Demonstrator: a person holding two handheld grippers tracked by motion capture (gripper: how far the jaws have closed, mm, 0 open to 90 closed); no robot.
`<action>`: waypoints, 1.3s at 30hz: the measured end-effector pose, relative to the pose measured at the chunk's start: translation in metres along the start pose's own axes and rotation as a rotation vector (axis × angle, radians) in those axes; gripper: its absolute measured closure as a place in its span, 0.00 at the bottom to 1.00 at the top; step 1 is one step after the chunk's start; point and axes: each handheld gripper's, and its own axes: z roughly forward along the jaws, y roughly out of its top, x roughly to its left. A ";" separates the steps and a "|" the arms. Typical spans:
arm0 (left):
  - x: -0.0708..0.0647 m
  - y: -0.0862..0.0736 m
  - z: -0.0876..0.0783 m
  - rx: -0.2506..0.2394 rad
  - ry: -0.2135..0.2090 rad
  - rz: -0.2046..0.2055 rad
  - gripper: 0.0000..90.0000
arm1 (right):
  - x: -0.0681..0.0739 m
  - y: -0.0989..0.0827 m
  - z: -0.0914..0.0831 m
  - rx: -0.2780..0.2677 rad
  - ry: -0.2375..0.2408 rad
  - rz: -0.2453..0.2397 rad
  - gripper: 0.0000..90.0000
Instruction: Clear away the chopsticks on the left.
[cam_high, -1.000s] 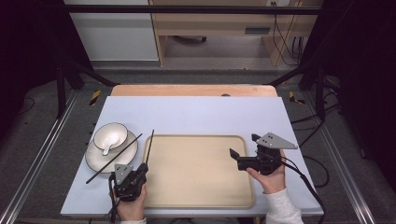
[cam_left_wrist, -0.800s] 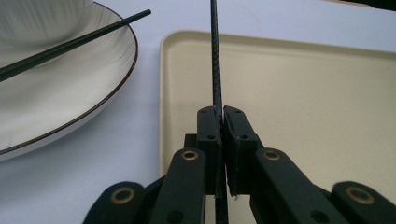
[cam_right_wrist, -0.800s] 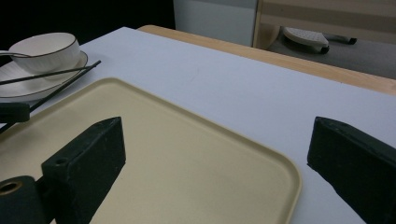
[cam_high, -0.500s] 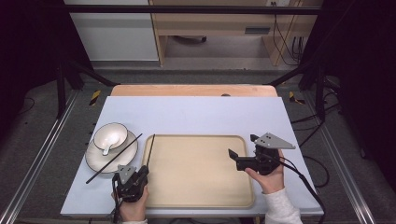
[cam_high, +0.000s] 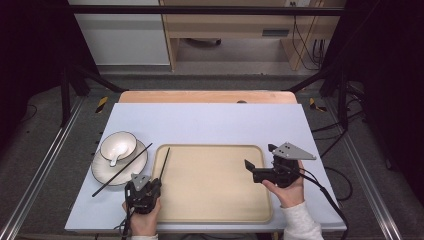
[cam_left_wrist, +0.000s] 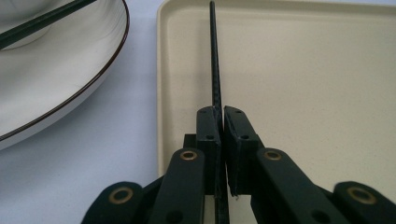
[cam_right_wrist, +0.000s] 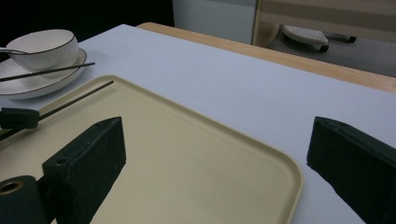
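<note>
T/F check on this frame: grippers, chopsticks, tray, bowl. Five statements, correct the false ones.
1. The left gripper is shut on a chopstick. True.
2. The right gripper holds the other chopstick. False: its jaws stand wide open with nothing between them; the second chopstick lies across the plate.
3. The held chopstick points out over the tray. True.
4. The bowl sits in the tray. False: it sits on the plate, left of the tray.
5. A spoon rests in the bowl. True.
</note>
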 end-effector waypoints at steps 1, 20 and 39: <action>0.000 0.000 0.000 0.002 -0.001 0.000 0.93 | 0.000 0.000 0.000 0.000 0.000 0.002 0.05; 0.008 0.036 -0.017 -0.102 -0.153 0.080 0.73 | -0.002 0.002 -0.006 -0.019 -0.011 0.007 0.05; 0.054 0.062 -0.037 -0.131 -0.307 0.246 0.43 | -0.004 0.004 -0.011 -0.030 -0.017 0.012 0.05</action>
